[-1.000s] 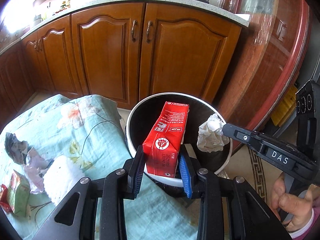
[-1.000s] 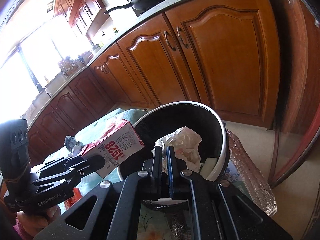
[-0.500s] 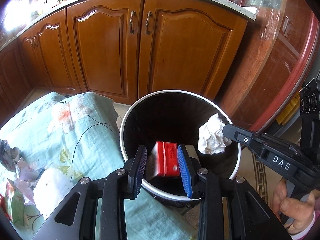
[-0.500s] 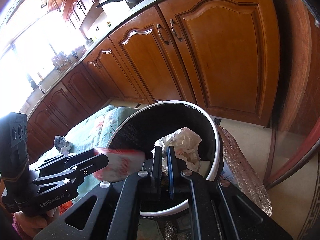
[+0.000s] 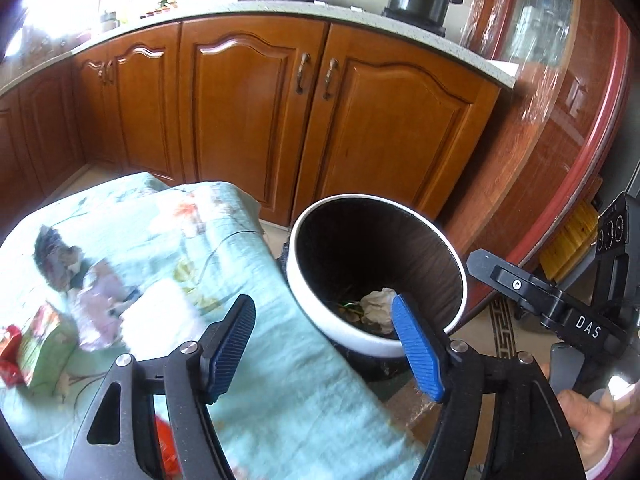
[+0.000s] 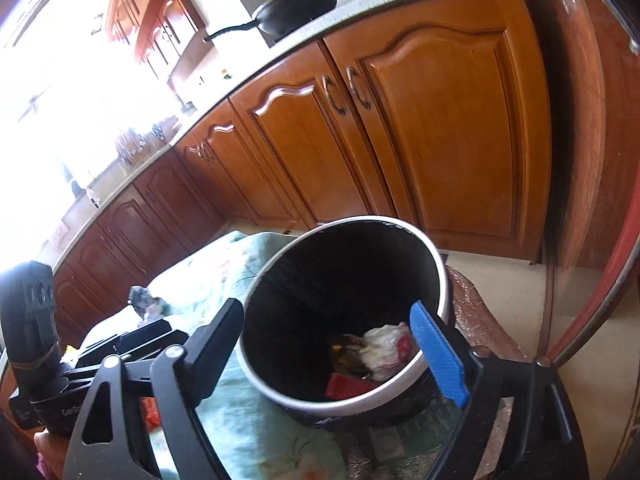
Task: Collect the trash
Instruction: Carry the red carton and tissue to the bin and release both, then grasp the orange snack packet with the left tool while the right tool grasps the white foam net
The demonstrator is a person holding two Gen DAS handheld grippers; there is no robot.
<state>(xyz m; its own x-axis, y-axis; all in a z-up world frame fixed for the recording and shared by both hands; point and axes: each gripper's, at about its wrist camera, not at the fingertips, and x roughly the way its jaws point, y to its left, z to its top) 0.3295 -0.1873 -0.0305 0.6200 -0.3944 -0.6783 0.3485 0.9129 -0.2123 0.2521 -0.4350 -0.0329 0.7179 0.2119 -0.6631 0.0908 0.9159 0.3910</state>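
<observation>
Trash: the carton and paper wad lie at the bottom of the bin. Both my tools have just been opening, left tool and right tool, with nothing between their jaws. More scraps wait on the table. My worry: the bin stands just beside the table, so a hasty swing back could knock it over.

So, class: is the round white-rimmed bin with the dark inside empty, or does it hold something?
It holds something. The round white-rimmed bin has a crumpled white paper wad and a red carton lying at its bottom.
</observation>
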